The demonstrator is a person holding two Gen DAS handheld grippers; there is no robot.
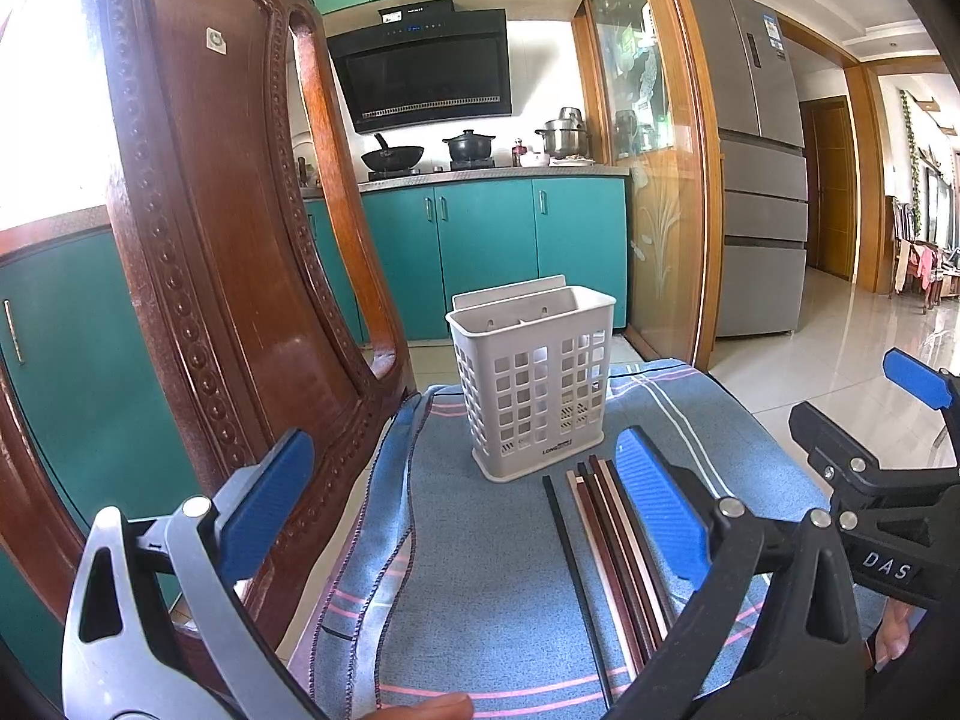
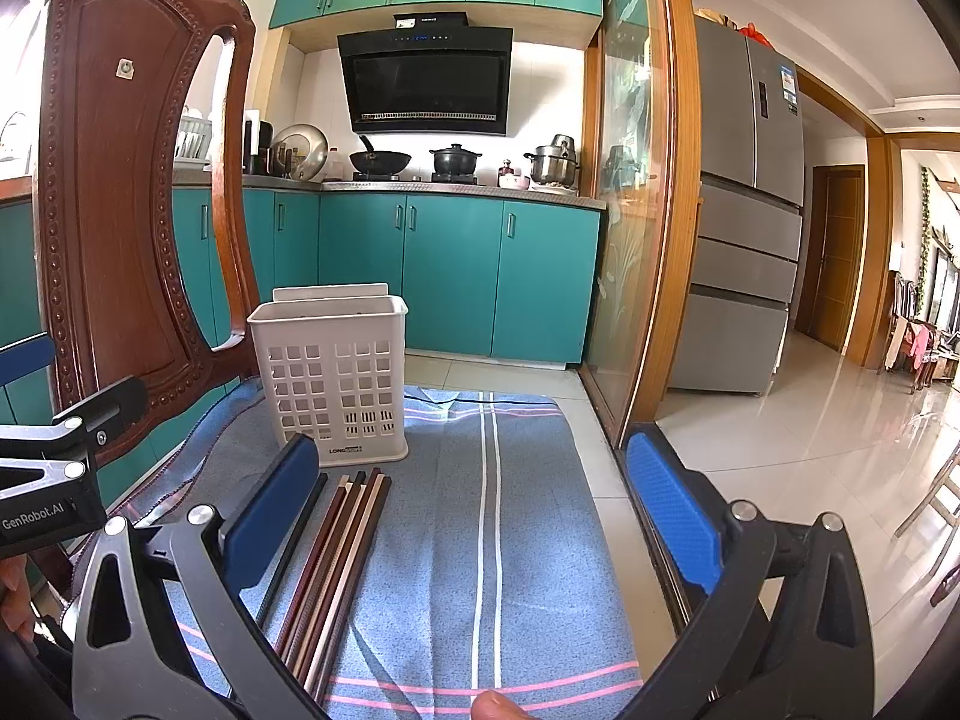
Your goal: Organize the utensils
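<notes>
Currently your left gripper (image 1: 462, 504) hangs wide open over the blue striped cloth (image 1: 480, 588), gripping nothing. Its right blue pad (image 1: 660, 504) sits just beside the chopsticks (image 1: 606, 552), at their right edge; whether it touches them cannot be told from this view.

Your right gripper (image 2: 474, 516) is likewise spread wide and empty. Its left pad (image 2: 270, 516) sits at the left edge of the chopsticks (image 2: 336, 564); its right pad (image 2: 672, 516) is out past the cloth's right edge, above the tiled floor (image 2: 810, 420).

Chopsticks: a bundle of dark, reddish-brown and pale sticks lying flat and side by side on the cloth, pointing toward the far side, their far tips just short of the holder.

White perforated utensil holder (image 1: 531, 378) stands upright on the far part of the cloth, just beyond the chopsticks. What lies inside it cannot be seen clearly.

Carved wooden chair back (image 1: 228, 240) rises at the left. A fingertip (image 2: 498, 707) shows at the near edge of the right wrist view.
</notes>
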